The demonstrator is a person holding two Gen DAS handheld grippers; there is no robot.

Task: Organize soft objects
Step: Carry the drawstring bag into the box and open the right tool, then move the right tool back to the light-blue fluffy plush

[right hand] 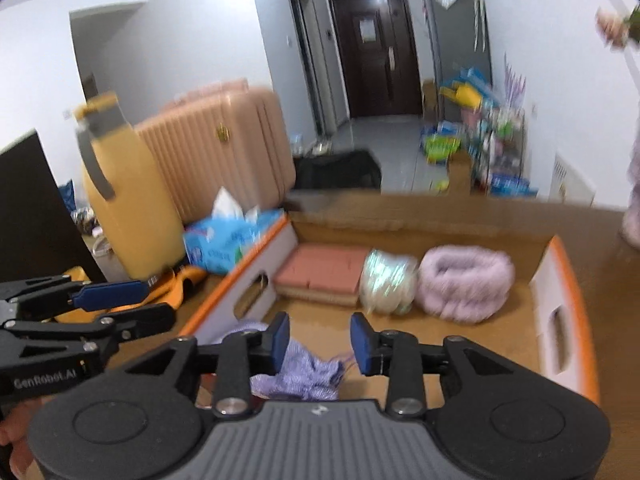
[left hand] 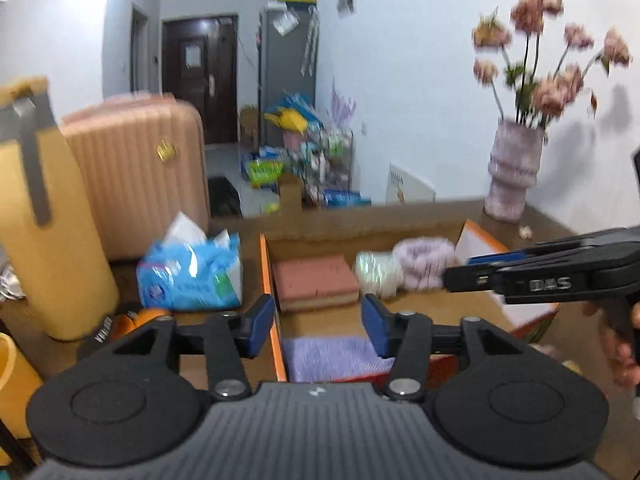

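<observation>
Nearest the lens: right gripper (right hand: 319,340) with fingers spread wide and holding nothing, poised above crumpled purple knit cloth (right hand: 304,372) at the near end of the cardboard box (right hand: 440,220). Left gripper (left hand: 318,326) likewise parted wide and empty, straddling the box's orange-edged left wall. Along the far wall of the box, left to right: pink sponge (right hand: 320,270), pale iridescent scrubber (right hand: 386,282), fluffy lilac ring (right hand: 466,280), all touching. Left of the box, blue tissue pack (left hand: 192,276), yellow jug (left hand: 48,220), pink suitcase (left hand: 140,176).

pink sponge (right hand: 320,266), lilac cloth (right hand: 304,372)
</observation>
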